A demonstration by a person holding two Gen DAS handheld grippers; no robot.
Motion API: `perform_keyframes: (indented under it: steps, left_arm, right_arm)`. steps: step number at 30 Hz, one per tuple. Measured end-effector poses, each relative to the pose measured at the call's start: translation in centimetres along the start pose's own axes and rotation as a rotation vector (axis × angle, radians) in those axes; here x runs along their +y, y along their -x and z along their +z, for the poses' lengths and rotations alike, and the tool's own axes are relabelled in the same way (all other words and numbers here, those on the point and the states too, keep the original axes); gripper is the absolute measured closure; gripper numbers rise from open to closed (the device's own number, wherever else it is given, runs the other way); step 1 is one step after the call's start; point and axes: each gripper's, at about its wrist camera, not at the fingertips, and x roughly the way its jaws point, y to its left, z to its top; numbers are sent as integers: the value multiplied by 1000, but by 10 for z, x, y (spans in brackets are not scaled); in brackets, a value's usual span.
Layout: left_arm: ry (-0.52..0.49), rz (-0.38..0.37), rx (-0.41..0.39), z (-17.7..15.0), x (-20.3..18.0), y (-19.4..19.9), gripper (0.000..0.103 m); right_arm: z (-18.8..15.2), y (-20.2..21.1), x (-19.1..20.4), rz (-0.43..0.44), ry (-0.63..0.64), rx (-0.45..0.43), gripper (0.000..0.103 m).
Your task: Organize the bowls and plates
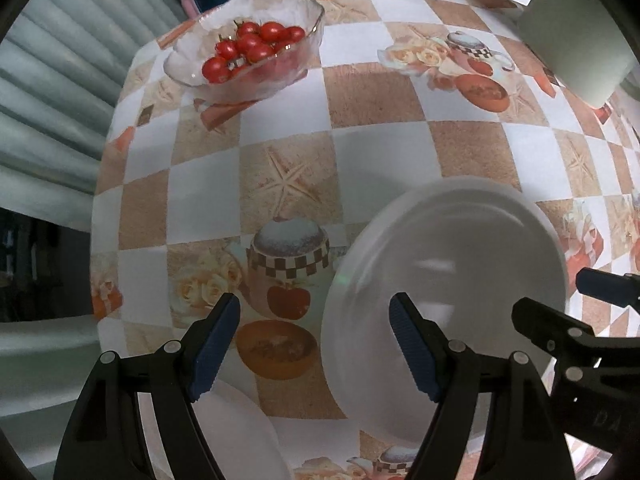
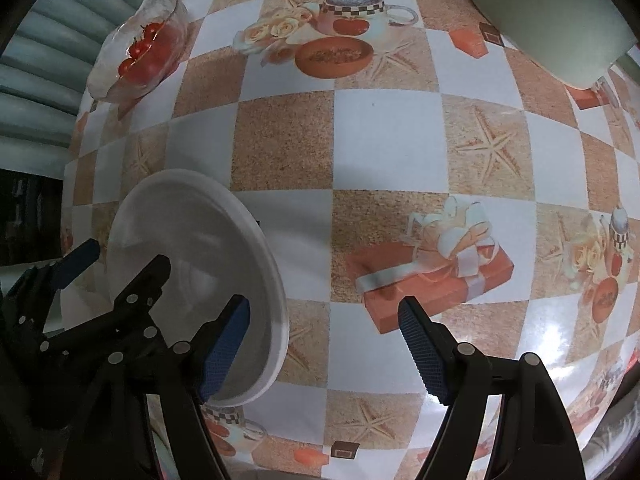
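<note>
- Left wrist view: your left gripper (image 1: 314,344) points down at the table with its blue-padded jaws spread apart. One pad sits over the left rim of the round white plate (image 1: 448,296), the other over the checkered tablecloth (image 1: 376,92) just left of the plate; neither pad presses on anything.
- Left of the plate and nearer you, another white dish (image 1: 236,436) peeks out under the left finger.
- Far beyond the plate, to its upper left, a clear glass bowl (image 1: 244,48) holds red cherry tomatoes (image 1: 252,44).
- Your right gripper (image 1: 560,304) reaches in at the plate's right edge.
- Right wrist view: your right gripper (image 2: 324,344) has its jaws apart, nothing pinched. Its left pad hangs over the plate's (image 2: 192,264) right rim, the other over the cloth (image 2: 280,140) right of the plate.
- Your left gripper (image 2: 120,260) straddles the plate's left rim.
- The glass bowl (image 2: 140,52) lies well beyond the plate, upper left.
</note>
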Motion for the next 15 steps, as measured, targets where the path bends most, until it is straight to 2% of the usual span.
perform_keyframes:
  steps: [1,3,4,6,7,9,10,15]
  left_arm:
    - [-1,1,6,0,1,-3,26]
    - [-10,0,27,0,0,-9,33]
    - [-7,-15,26,1,0,-9,37]
    - [-9,-43,30,2,-2,-9,50]
    - [-18,-54,32,2,-5,-9,60]
    - [-48,-57,35,3,-12,-8,69]
    - [-59,-51,30,3,-16,-7,69]
    - [-37,-89,49,-4,-19,-8,73]
  right_arm:
    - [0,-2,1,3,4,6,45]
    - [2,-8,6,27,-2,23,55]
    - [4,-11,9,46,-10,31,65]
    - [3,-15,9,85,-36,46,70]
    - [3,-15,10,88,-38,46,74]
    - [2,-16,16,92,-19,50,83]
    - [1,-16,20,89,-9,52,87]
    - [-7,-17,21,73,3,56,88]
